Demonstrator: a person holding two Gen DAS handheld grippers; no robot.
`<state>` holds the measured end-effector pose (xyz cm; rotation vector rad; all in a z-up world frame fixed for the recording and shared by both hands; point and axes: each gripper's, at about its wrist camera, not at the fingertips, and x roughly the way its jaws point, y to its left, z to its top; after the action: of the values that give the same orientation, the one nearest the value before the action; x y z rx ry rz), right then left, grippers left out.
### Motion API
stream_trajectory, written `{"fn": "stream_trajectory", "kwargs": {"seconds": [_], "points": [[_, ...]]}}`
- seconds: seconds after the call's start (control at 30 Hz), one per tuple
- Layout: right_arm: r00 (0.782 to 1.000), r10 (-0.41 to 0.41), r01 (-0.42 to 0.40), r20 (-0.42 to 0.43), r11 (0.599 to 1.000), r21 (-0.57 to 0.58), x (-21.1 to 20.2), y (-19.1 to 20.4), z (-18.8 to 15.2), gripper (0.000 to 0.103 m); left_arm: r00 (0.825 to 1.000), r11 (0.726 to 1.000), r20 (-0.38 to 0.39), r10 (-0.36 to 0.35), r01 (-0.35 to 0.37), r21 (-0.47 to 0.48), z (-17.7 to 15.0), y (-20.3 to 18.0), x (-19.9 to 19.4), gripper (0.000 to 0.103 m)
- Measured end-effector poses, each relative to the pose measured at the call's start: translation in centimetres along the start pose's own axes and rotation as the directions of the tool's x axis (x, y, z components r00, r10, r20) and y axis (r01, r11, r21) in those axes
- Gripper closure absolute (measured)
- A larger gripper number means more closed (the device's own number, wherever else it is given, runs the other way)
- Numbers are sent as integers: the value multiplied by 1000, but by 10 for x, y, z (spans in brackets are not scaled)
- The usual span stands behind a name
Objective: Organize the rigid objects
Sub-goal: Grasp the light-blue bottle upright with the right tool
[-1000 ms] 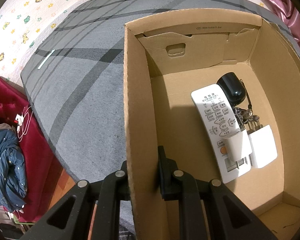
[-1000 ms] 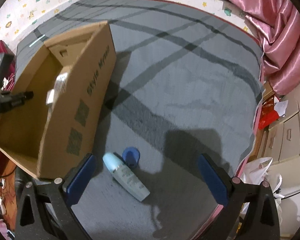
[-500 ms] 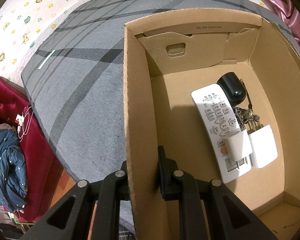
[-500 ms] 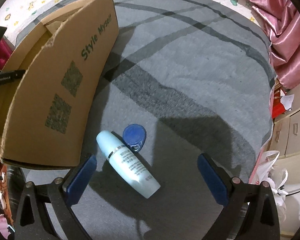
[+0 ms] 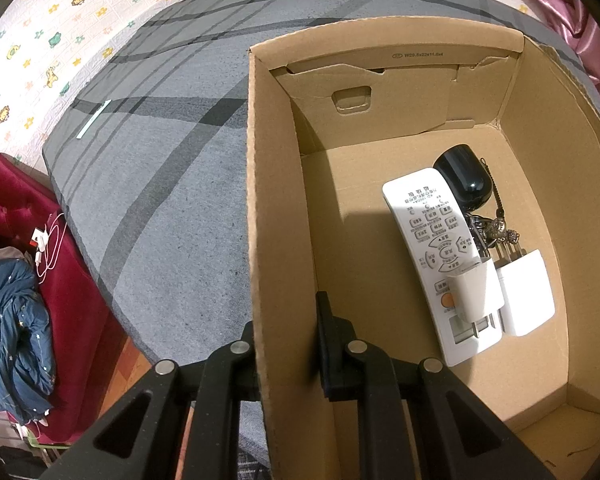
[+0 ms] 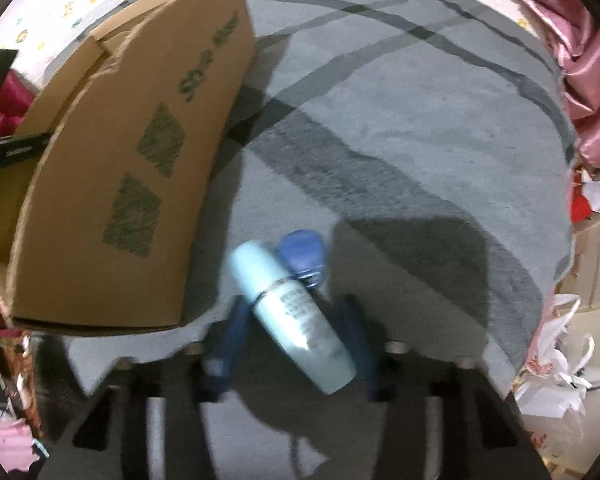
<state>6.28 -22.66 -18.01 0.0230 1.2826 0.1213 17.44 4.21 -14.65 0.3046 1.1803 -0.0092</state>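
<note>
Right tool (image 6: 296, 344) has just been closing around the bottle (image 6: 294, 320) while left tool (image 5: 288, 344) pinches the box (image 5: 276, 200) wall; that off-centre, angled grip could let it slip.

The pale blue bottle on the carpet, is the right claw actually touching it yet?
Cannot tell. In the blurred right wrist view the right claw, which has just been closing, has its blue fingers on either side of the pale blue bottle, but neither contact nor gap shows plainly.
</note>
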Motion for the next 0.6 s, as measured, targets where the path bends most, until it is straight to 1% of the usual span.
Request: {"fn": "stream_trajectory", "kwargs": {"seconds": [0.03, 0.1, 0.37, 0.6], "points": [[1000, -1, 1, 2, 1000, -1, -1, 0, 0, 73, 1000, 1000, 0, -2, 2, -2, 0, 0, 0, 87], [1000, -11, 11, 9, 1000, 1, -3, 1, -1, 76, 1000, 1000, 0, -3, 3, -3, 0, 1, 0, 87], [1000, -8, 8, 23, 1000, 0, -12, -2, 1, 76, 1000, 1000, 1, -2, 2, -1, 0, 1, 1, 87], [998, -27, 27, 51, 1000, 10, -29, 4, 3, 76, 1000, 1000, 1, -3, 3, -2, 0, 1, 1, 87]]}}
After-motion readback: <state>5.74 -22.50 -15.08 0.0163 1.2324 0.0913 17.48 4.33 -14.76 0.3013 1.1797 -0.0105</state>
